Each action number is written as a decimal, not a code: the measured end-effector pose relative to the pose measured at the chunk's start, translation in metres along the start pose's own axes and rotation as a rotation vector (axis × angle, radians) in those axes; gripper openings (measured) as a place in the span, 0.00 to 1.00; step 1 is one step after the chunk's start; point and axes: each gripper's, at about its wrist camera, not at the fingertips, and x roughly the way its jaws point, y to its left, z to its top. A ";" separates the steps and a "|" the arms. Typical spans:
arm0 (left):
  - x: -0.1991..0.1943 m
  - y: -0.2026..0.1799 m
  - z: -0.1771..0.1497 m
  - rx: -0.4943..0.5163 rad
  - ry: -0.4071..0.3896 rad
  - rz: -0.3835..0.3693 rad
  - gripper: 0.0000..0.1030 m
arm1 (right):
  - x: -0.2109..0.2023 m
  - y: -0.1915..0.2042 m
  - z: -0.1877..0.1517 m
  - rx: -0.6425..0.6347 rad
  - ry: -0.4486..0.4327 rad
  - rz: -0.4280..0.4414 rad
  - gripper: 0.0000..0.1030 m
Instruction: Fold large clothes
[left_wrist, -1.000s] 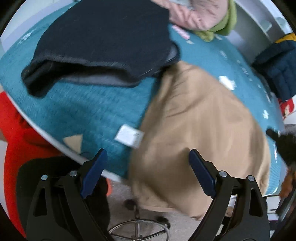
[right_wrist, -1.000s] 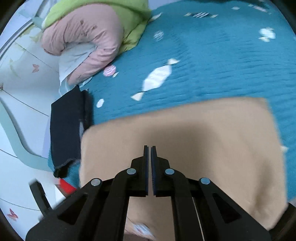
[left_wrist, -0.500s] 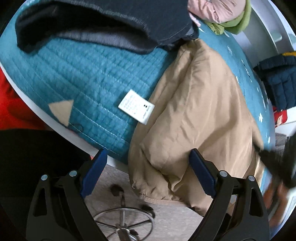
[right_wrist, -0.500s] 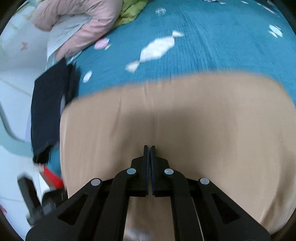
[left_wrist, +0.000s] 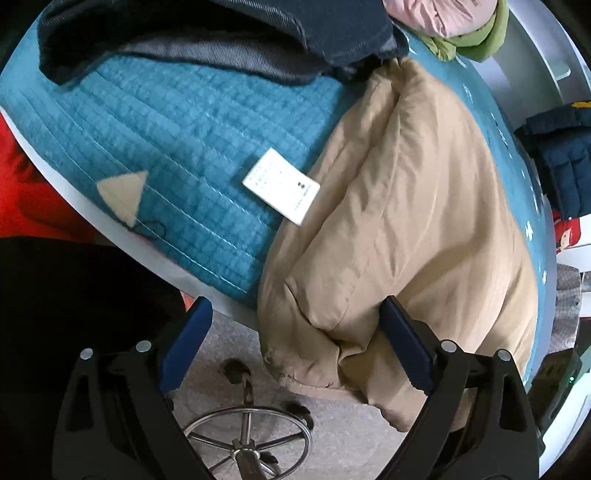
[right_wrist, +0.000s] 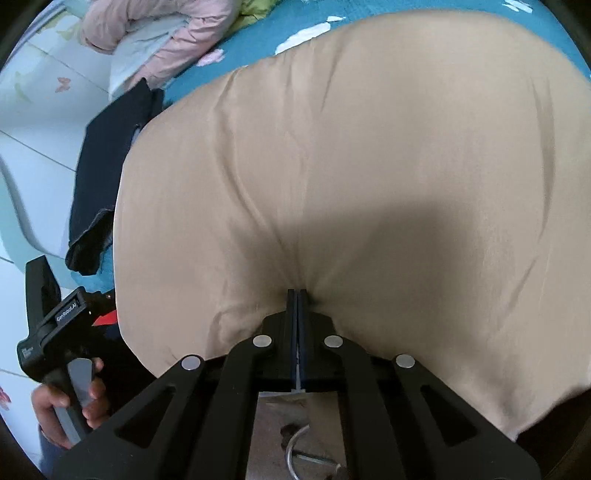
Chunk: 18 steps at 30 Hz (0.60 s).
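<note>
A large tan padded jacket (left_wrist: 417, 206) lies on the teal quilt (left_wrist: 177, 147), its near hem hanging over the table edge. A white label (left_wrist: 280, 184) sticks out at its left side. My left gripper (left_wrist: 295, 343) is open, jaws wide apart, with the hanging hem between the fingers; the right finger (left_wrist: 402, 343) touches the fabric. In the right wrist view the jacket (right_wrist: 369, 166) fills the frame. My right gripper (right_wrist: 297, 299) is shut on the jacket's near edge, with creases running out from the pinch.
A dark navy garment (left_wrist: 221, 33) lies at the jacket's far left, also in the right wrist view (right_wrist: 107, 166). Pink and green clothes (left_wrist: 461, 22) sit at the back. A navy quilted coat (left_wrist: 561, 155) is at right. A chair base (left_wrist: 247, 439) stands below.
Both grippers moved closer to the jacket's near edge. The jacket now bulges and fills the right wrist view. The left gripper's jaws now straddle the hanging hem.
</note>
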 end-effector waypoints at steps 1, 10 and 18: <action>0.000 0.000 -0.001 -0.001 0.006 -0.007 0.89 | -0.002 0.003 0.001 -0.011 -0.003 -0.008 0.00; -0.012 -0.013 0.005 0.070 -0.018 -0.106 0.32 | -0.020 0.048 -0.025 -0.259 -0.156 -0.087 0.37; -0.050 -0.043 0.009 0.153 -0.089 -0.141 0.23 | -0.034 0.102 -0.044 -0.467 -0.274 -0.029 0.65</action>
